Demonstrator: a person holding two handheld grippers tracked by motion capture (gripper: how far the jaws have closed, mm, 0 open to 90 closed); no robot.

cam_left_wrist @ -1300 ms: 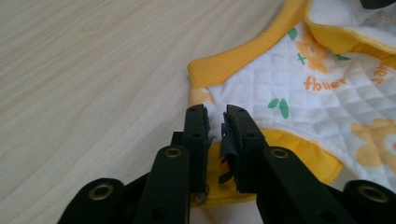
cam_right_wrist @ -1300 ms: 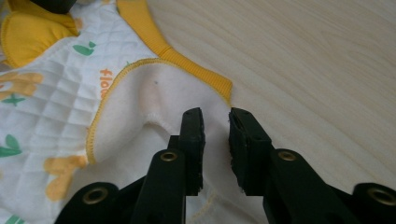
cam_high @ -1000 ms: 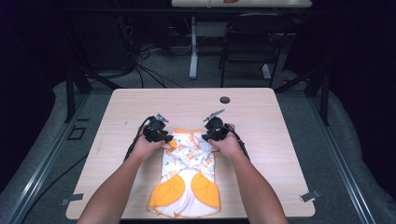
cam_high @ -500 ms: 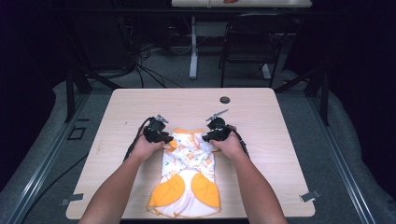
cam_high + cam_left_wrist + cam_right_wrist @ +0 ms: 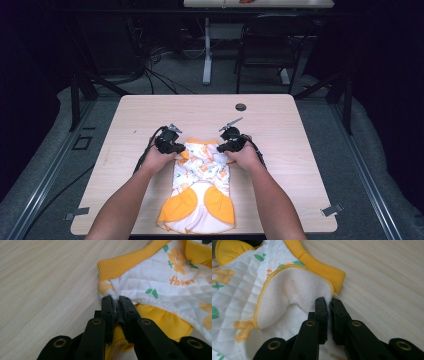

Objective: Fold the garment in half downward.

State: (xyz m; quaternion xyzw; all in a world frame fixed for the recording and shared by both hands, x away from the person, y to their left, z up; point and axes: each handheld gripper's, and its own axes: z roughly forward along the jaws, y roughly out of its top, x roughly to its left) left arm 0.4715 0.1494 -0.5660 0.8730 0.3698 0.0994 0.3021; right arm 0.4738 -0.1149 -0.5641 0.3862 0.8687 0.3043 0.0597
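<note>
A small quilted garment (image 5: 202,185), white with orange flowers and yellow trim, lies flat on the wooden table (image 5: 280,125), its yellow legs toward the near edge. My left gripper (image 5: 176,148) sits at its far left corner. Its jaws have just been closing, and in the left gripper view the left gripper (image 5: 117,302) pinches the white quilted fabric (image 5: 155,282) below the yellow ribbed band (image 5: 125,263). My right gripper (image 5: 224,147) is at the far right corner. Its jaws have also just been closing, and the right gripper (image 5: 329,303) nips the edge of a turned-back white flap (image 5: 292,290).
A small black round cap (image 5: 241,107) sits in the table's far middle. Bare wood lies left, right and beyond the garment. Behind the table stand a dark chair (image 5: 270,45) and a desk leg (image 5: 207,50) among floor cables.
</note>
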